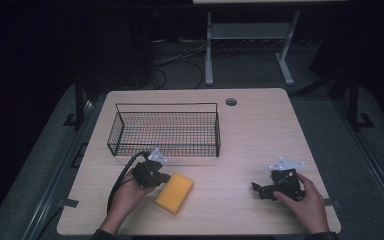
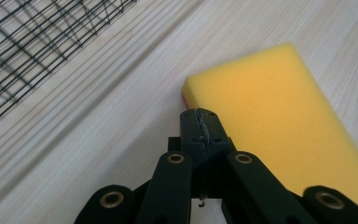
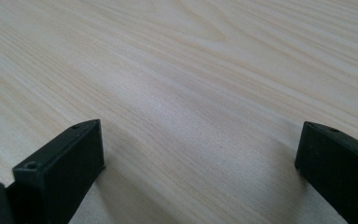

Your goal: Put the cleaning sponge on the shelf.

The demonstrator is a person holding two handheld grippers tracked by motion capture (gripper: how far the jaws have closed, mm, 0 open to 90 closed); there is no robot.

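Since your left gripper (image 1: 164, 176) sits closed, touching the sponge (image 1: 174, 192) corner near the table's (image 1: 260, 130) front edge, it's closer; the right gripper (image 1: 258, 190) waits open.

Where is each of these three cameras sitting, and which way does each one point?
High view: above the person's side, looking forward and down on the table, wire basket, yellow sponge; both hands hold the left gripper and right gripper.
Left gripper view: rides the left gripper, looking along its shut fingers at the sponge, basket beyond.
Right gripper view: rides the right gripper, looking between its open fingers at bare wood.
Shared: sponge and basket appear in the high and left gripper views.
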